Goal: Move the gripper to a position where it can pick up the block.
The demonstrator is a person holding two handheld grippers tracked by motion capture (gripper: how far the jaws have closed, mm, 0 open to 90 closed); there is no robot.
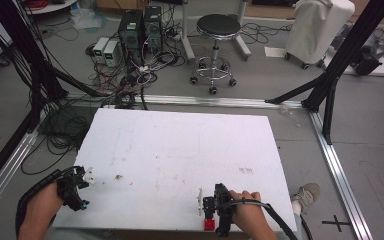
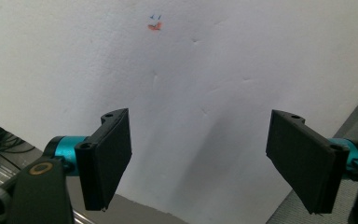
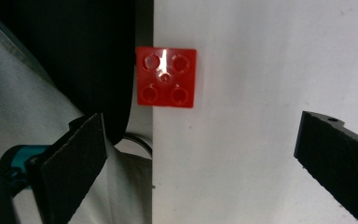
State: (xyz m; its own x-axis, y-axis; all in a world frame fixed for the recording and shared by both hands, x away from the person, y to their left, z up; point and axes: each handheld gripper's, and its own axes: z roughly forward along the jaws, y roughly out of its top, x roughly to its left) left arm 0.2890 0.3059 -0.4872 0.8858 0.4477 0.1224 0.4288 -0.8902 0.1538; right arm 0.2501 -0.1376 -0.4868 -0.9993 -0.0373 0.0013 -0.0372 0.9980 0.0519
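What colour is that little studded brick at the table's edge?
Red. The brick shows best in the right gripper view, lying at the white table's edge.

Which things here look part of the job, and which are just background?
Likely part of the job:
red brick at the table's near edge
right gripper, open, facing it
left gripper, open
white table

Just lying about:
stool
computer towers
floor cables

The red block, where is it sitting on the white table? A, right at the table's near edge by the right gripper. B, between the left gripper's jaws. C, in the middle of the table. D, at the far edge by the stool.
A: the red block sits at the white table's near edge, just ahead of the open right gripper.
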